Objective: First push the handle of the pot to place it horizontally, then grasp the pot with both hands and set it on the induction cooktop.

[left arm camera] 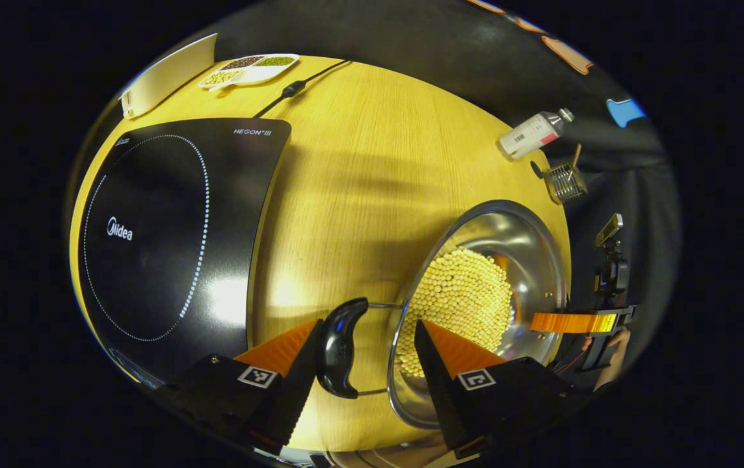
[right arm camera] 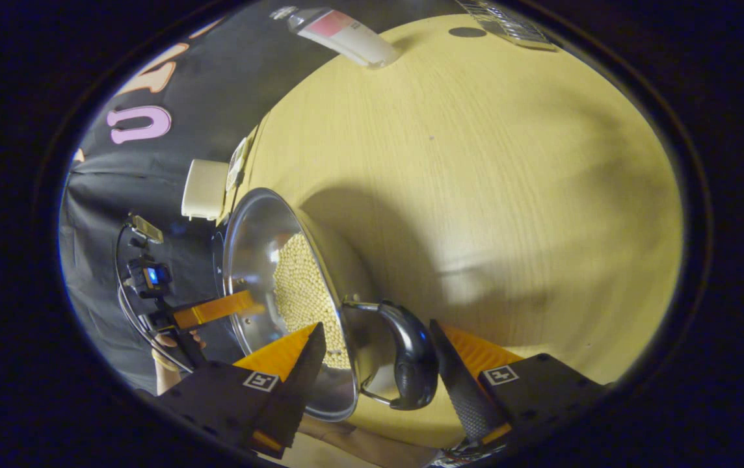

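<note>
In the left gripper view, a white tray (left arm camera: 167, 75) and a divided dish of beans (left arm camera: 250, 69) lay at the far left of the wooden worktop (left arm camera: 359, 182), a black cable (left arm camera: 300, 84) running beside them. Nearer, the black induction cooktop (left arm camera: 170, 240) sat on the left side of the worktop, nothing on it. To its right stood the steel pot (left arm camera: 515, 240), partly filled with pale round beans (left arm camera: 463, 299), well apart from the cooktop. The left hand-held gripper (left arm camera: 365, 344) was spread wide around the pot's near handle (left arm camera: 339, 348), one finger just beside the black grip, the other reaching over the rim; neither clearly pressed on it. Beyond the pot lay a white bottle (left arm camera: 531, 135) and a small wire basket (left arm camera: 566, 182) at the far right edge.

In the right gripper view, the other gripper showed at the left beyond the pot (right arm camera: 261, 247), a hand (right arm camera: 170, 344) holding it. The right hand-held gripper (right arm camera: 378, 354) stood wide open astride the pot's other handle (right arm camera: 411, 364), its left finger over the rim, its right finger just beside the grip without clear contact. Bare worktop (right arm camera: 508, 195) stretched to the right, with the bottle (right arm camera: 346, 36) at the far edge.
</note>
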